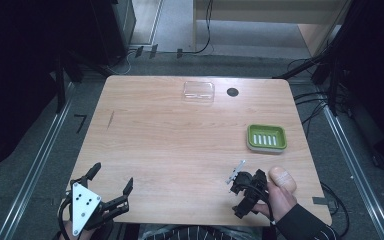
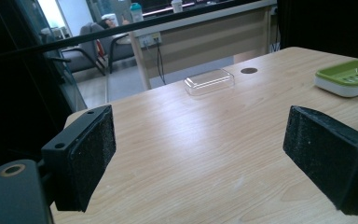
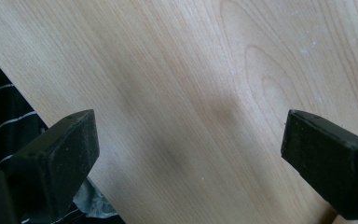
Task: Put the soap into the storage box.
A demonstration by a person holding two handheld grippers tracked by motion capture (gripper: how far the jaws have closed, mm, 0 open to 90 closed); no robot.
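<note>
One green soap dish (image 1: 266, 137) with white slotted insert, empty

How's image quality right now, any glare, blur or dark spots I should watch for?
High view: surroundings are dark, table evenly lit, clear lid faint against the wood. Left gripper view: sheen across the tabletop, bright background beyond the clear lid, green dish sharp. Right gripper view: close, soft wood grain with a dim shadow between the open tongs.

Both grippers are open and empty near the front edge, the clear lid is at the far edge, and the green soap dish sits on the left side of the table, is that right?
Not quite. The soap dish sits on the right side of the table, as the high view shows. The rest holds: the left gripper and right gripper are open and empty near the front edge, and the clear lid is at the far edge.
</note>
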